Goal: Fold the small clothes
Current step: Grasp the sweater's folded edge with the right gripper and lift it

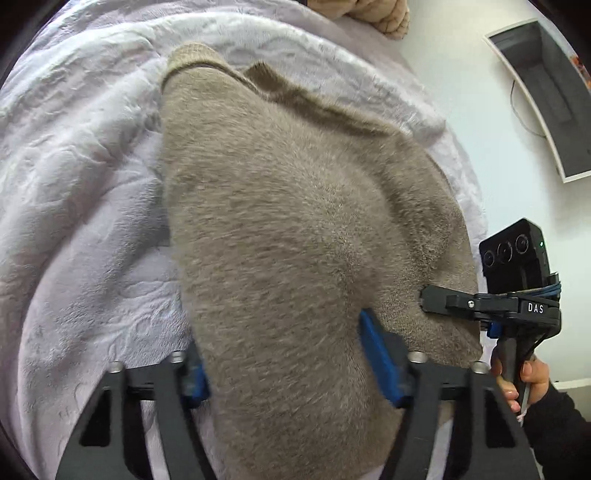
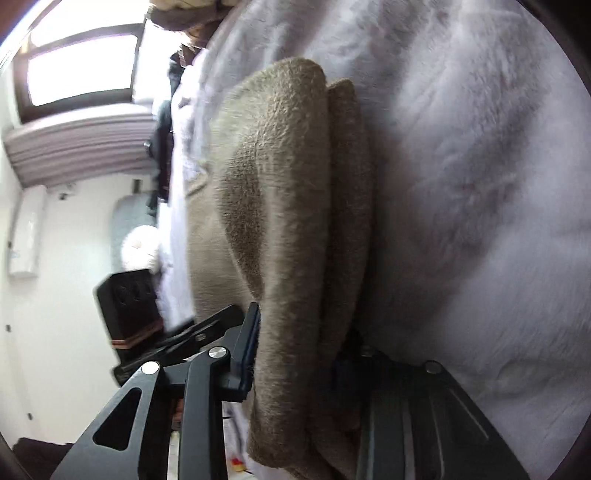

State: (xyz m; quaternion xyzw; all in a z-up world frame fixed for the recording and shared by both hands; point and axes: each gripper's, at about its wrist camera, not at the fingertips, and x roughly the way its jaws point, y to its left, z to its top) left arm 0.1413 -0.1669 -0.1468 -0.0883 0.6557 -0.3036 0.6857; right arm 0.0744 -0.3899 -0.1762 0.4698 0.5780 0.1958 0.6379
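Observation:
A fuzzy taupe knit garment (image 1: 288, 229) lies on a pale lilac plush blanket (image 1: 74, 206). My left gripper (image 1: 291, 369) has its blue-padded fingers (image 1: 380, 362) on either side of the garment's near end, which bulges between them. My right gripper (image 1: 428, 299) comes in from the right and is shut on the garment's right edge. In the right wrist view the garment (image 2: 291, 236) is a thick folded wad pinched in my right gripper (image 2: 295, 362), one finger (image 2: 251, 347) showing on its left. The other finger is hidden by cloth.
The blanket (image 2: 480, 184) covers the bed. A beige pillow (image 1: 373, 14) lies at the far end. A white wall with a framed dark panel (image 1: 546, 96) stands right. A window (image 2: 81, 70) and radiator (image 2: 77, 147) show in the right wrist view.

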